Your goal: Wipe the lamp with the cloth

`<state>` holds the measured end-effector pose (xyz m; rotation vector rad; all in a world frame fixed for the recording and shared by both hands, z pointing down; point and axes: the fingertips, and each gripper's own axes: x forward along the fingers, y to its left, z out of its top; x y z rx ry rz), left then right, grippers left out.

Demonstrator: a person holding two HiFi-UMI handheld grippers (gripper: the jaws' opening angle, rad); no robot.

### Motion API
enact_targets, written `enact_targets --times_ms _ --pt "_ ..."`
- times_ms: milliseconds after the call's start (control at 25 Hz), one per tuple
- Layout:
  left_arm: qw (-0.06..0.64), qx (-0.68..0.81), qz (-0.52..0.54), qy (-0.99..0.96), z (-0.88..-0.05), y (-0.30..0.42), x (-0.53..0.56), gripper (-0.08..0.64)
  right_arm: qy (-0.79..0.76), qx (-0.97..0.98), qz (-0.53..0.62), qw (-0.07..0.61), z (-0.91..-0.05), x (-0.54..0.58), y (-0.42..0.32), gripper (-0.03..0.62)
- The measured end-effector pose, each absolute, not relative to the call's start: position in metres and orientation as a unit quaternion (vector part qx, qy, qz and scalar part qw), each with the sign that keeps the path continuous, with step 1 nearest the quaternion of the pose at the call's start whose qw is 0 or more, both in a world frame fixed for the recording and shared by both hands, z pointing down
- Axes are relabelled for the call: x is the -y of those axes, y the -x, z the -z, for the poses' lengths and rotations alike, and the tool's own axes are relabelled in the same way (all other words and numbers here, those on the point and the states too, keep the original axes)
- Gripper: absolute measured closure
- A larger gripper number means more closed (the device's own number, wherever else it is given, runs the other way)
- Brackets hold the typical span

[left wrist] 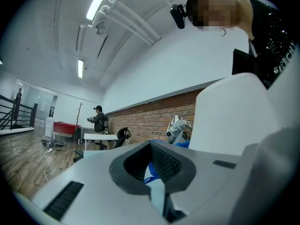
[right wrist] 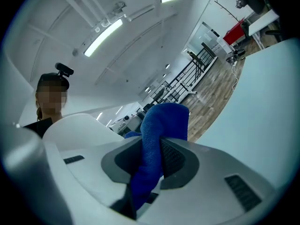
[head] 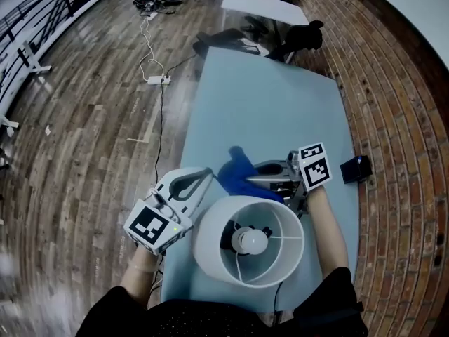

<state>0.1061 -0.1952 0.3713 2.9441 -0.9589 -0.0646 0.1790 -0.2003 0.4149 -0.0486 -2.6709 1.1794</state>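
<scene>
A lamp with a white round shade (head: pixel 280 258) stands at the near end of the pale blue table (head: pixel 266 104), its bulb (head: pixel 251 241) showing from above. My right gripper (head: pixel 256 175) is shut on a blue cloth (head: pixel 238 170), just beyond the shade's far rim. In the right gripper view the cloth (right wrist: pixel 161 125) sticks up between the jaws of that gripper (right wrist: pixel 157 168), with the shade (right wrist: pixel 70 125) to the left. My left gripper (head: pixel 205 177) is shut on nothing, close beside the shade's left side. In the left gripper view the shade (left wrist: pixel 229 111) fills the right, past this gripper (left wrist: pixel 152 170).
A black office chair (head: pixel 302 37) and a white desk (head: pixel 263 5) stand beyond the table's far end. A small black box (head: pixel 356 168) lies on the brick floor to the right. Cables and a power strip (head: pixel 156 80) run over the wooden floor on the left. A person (left wrist: pixel 98 121) stands far off.
</scene>
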Motion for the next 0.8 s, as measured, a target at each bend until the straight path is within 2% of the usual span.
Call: enact_targets --times_ms 320,600,800 --pt "0.034 0.312 0.017 -0.949 -0.378 -0.091 0.186 0.551 -0.013 0.909 -0.403 0.102 -0.414 0.207 -0.182 0.500" --pt "0.020 0.283 0.020 -0.959 -0.358 -0.078 0.174 0.551 -0.130 0.945 -0.299 0.027 -0.302 0.212 -0.194 0.500" --pt "0.016 0.199 0.061 -0.978 -0.330 -0.079 0.173 0.551 -0.310 0.924 -0.221 0.024 -0.220 0.194 -0.193 0.500"
